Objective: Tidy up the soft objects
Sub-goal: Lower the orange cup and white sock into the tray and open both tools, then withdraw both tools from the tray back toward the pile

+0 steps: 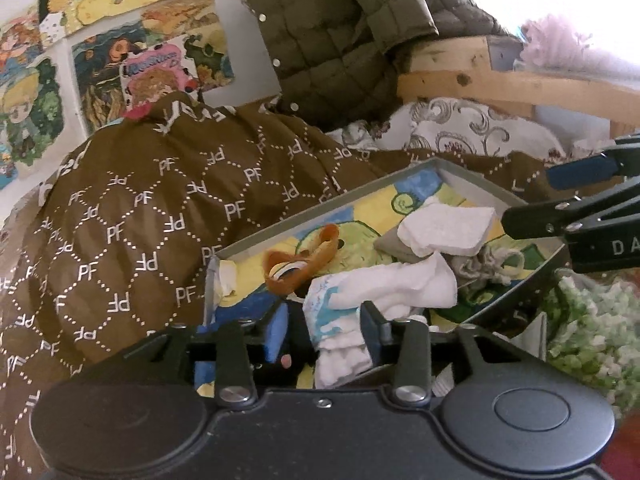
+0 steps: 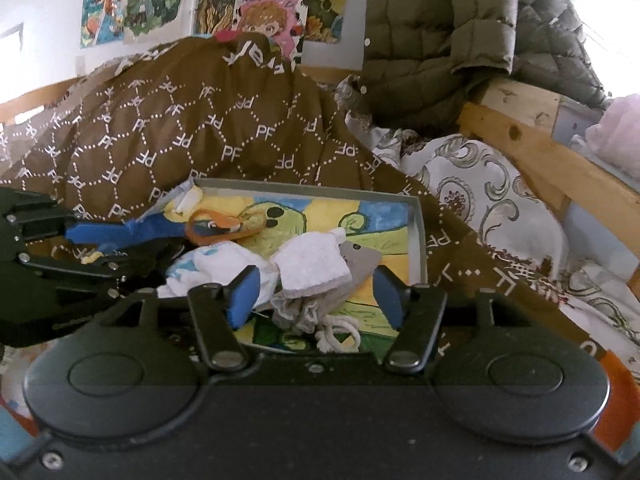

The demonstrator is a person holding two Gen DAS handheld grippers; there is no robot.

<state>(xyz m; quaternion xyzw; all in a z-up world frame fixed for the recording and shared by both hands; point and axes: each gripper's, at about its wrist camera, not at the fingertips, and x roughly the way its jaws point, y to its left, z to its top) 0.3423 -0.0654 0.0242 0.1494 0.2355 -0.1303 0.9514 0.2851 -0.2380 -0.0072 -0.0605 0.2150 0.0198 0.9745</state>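
Observation:
A shallow grey box [image 1: 320, 209] [image 2: 300, 191] with a cartoon lining lies on the bed and holds soft items. My left gripper [image 1: 325, 328] stands open at the box's near edge. A white sock with blue print [image 1: 332, 312] [image 2: 208, 260] lies loose between its blue pads. Beyond it are an orange-brown soft toy piece [image 1: 304, 260] and a plain white sock [image 1: 400, 284]. My right gripper [image 2: 315, 295] is open over a folded white cloth [image 2: 312, 268] [image 1: 448, 228] and a grey drawstring pouch [image 2: 304, 312] [image 1: 484, 264], gripping neither.
The box rests on a heaped brown duvet [image 1: 140, 220] printed with "PF". An olive quilted jacket [image 1: 340, 32] hangs over the wooden bed frame [image 1: 500, 84] behind, with a floral pillow [image 1: 460, 128] below it. A green-and-white fluffy fabric [image 1: 592, 328] lies at the right.

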